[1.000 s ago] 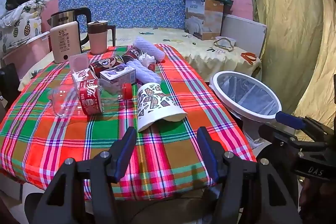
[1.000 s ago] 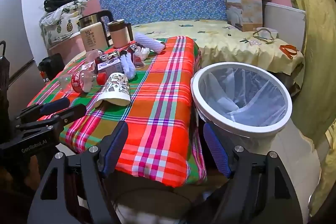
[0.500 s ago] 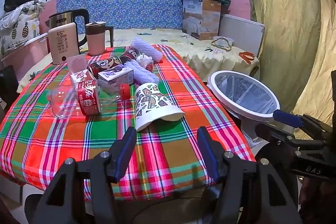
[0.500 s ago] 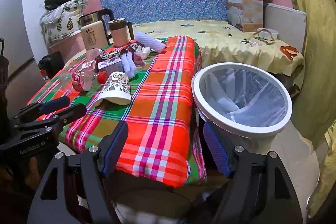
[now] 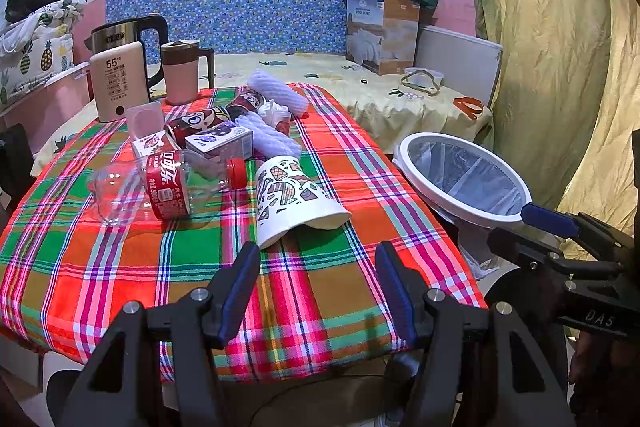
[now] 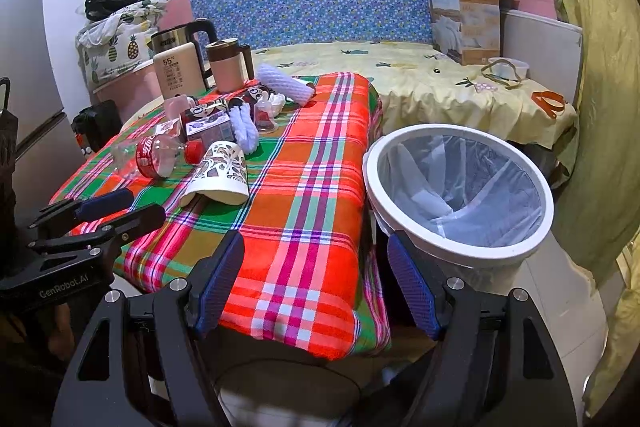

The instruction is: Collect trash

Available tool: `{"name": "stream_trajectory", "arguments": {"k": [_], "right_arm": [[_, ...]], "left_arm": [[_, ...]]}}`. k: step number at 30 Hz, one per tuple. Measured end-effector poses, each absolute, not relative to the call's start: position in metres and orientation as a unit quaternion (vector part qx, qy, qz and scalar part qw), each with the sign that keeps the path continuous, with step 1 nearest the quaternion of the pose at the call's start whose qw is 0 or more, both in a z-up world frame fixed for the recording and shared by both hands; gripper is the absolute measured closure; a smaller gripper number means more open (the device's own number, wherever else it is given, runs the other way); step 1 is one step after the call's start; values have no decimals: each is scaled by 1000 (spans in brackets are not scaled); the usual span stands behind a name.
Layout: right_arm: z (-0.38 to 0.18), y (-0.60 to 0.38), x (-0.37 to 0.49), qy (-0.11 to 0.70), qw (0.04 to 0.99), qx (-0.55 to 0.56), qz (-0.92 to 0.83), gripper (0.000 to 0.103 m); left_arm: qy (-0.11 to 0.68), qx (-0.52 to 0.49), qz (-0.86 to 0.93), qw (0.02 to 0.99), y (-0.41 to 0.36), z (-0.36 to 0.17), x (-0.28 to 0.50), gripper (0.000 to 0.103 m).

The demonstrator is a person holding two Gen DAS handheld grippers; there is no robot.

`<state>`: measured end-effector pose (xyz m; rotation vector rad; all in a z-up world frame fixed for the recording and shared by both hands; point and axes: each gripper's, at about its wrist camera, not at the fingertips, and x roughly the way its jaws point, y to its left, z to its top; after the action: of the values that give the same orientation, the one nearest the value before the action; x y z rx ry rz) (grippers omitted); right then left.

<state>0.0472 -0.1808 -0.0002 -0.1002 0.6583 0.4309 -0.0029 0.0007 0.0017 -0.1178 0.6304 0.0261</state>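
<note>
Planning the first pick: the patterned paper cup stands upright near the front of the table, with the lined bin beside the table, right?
Not quite: the paper cup lies on its side, as the left wrist view shows. The lined bin does stand beside the table.

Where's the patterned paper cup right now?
In the left wrist view the patterned paper cup lies on its side mid-table, beside the Coca-Cola bottle's red cap, just ahead of the open left gripper.

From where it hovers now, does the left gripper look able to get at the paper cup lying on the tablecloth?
Probably yes. The left gripper is open and empty, pointing at the paper cup, which lies on its side nearest the table's front edge. Only bare tablecloth lies between; the bottle sits off to the side.
</note>
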Motion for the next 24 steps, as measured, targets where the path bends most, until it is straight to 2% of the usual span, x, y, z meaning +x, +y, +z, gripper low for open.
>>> {"name": "stream_trajectory", "arguments": {"k": [24], "right_arm": [[1, -180, 48, 322, 922, -50, 210, 28]], "left_arm": [[313, -60, 10, 948, 0, 0, -3, 41]]}}
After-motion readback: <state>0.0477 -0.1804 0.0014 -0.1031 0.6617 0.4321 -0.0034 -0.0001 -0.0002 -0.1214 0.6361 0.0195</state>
